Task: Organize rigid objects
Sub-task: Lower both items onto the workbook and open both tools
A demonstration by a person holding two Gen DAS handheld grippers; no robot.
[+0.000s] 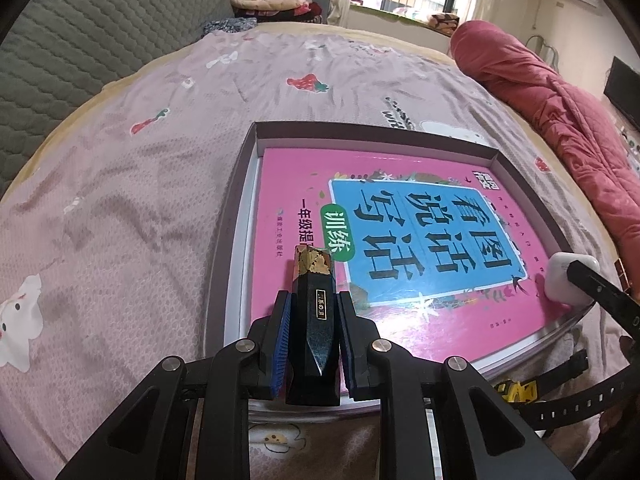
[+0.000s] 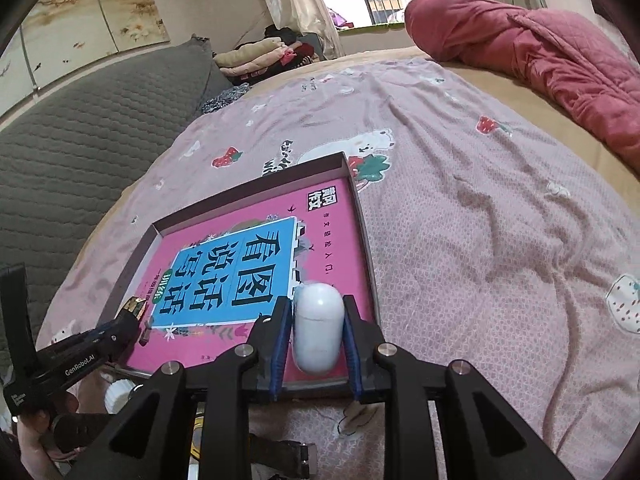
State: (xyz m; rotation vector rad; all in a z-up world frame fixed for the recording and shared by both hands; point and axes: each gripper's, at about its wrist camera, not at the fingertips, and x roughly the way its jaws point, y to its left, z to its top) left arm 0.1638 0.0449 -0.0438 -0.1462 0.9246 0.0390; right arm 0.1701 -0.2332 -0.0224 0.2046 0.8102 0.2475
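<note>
Pink bedsheet cloth with strawberry and bear prints (image 1: 160, 208) covers the whole bed, and on it lies the landmark for everything else: a shallow dark-rimmed cardboard box tray (image 1: 256, 136). Flat inside that tray, filling most of its floor, is a large magenta-and-blue children's workbook with bold Chinese lettering (image 1: 400, 236).

Both held tools are over the near end of the tray, so the step in hand looks to me like setting small hard items down on top of the workbook. At the tray's near right corner the right gripper (image 2: 316, 332) has a small white rounded plastic earbud case (image 2: 319, 332) between its blue pads; the case seems to rest on the workbook, and I see a thin gap on each side, so the jaws stand narrowly apart and appear to have let go of it. At the tray's near left side the left gripper (image 1: 313, 336) is clamped tight on a slim black faceted bottle with a gold-flecked cap (image 1: 314, 304), its cap pointing toward the tray's far wall and just above the workbook.

Next, I would judge, the right tool needs to back straight out without nudging the case, while the left lowers the bottle until it lies flat before its jaws part.
</note>
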